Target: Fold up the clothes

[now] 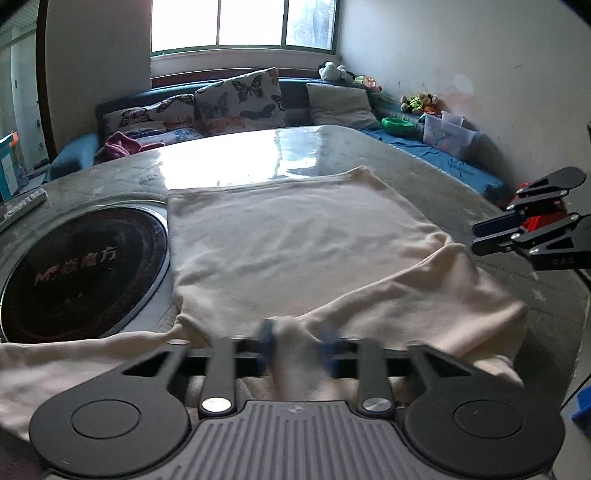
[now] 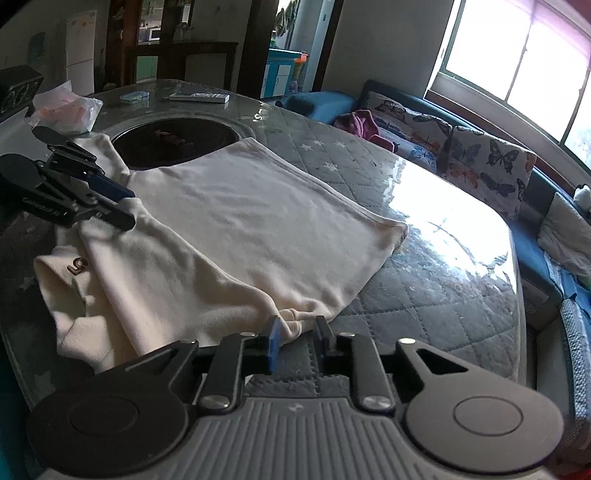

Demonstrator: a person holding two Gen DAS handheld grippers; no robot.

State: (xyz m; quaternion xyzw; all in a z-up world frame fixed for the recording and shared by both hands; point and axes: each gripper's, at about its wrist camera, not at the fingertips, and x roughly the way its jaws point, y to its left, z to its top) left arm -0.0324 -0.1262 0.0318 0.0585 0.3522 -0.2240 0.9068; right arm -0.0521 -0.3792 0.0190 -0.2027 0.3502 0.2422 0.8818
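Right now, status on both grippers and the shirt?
Left gripper pinching cream shirt. Right gripper open at its edge. Induction cooktop partly under shirt.

A round black cooktop was set into the glossy tabletop at nine o'clock. A remote control and a small blue box were laid at the far edge of the tabletop, with a plastic bag seen at ten o'clock. Butterfly-print cushions were propped along a blue sofa below the window. Plush toys were lined up at one o'clock.
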